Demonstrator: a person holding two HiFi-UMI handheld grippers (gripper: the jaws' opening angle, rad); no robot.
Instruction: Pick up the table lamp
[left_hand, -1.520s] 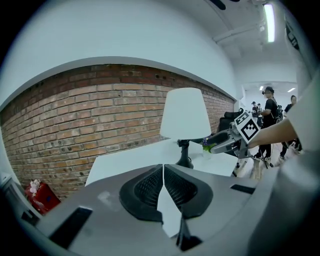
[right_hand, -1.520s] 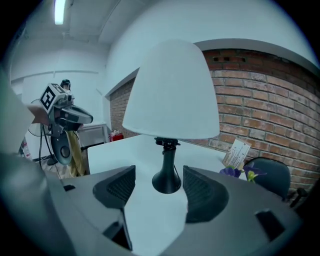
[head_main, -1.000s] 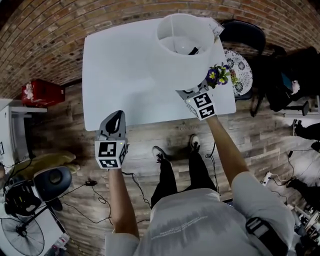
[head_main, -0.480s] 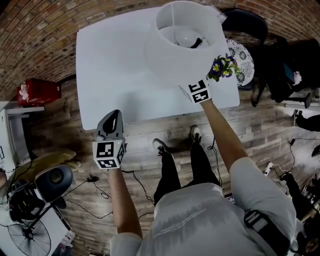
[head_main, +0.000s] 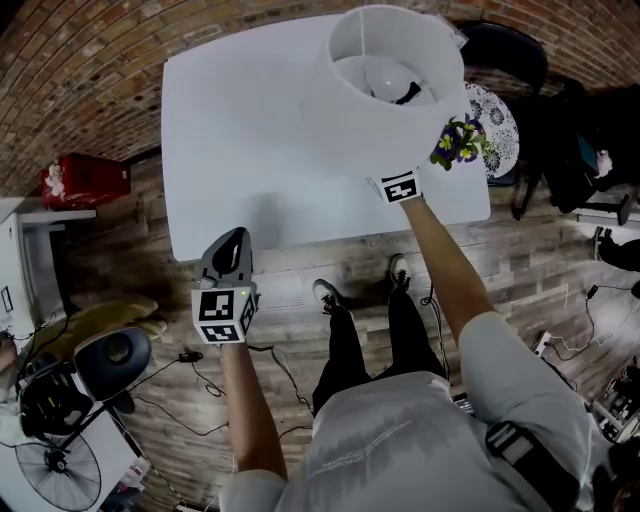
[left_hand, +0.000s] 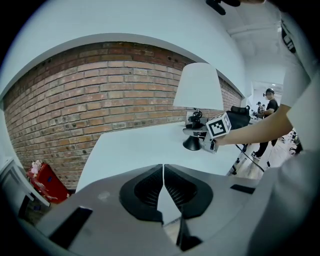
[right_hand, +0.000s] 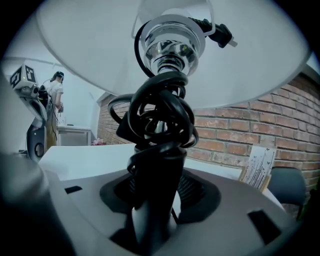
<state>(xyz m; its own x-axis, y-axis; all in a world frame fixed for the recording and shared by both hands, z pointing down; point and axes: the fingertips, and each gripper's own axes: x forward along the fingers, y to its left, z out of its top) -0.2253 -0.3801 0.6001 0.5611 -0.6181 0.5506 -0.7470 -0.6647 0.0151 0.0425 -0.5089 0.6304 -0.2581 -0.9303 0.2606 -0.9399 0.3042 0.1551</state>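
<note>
Right gripper (right_hand: 152, 200) pinches the lamp (right_hand: 172, 47) by its stem, upright between the jaws; left gripper (left_hand: 163, 192), jaws pressed together, hangs well aside.

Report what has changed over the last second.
The right tongs, closed on the table lamp, carried it a little farther in over the table. The lamp looks slightly larger from the head view, so it may have risen. Nothing was newly gripped or released. The left tongs stayed shut and empty at the table's near edge.
</note>
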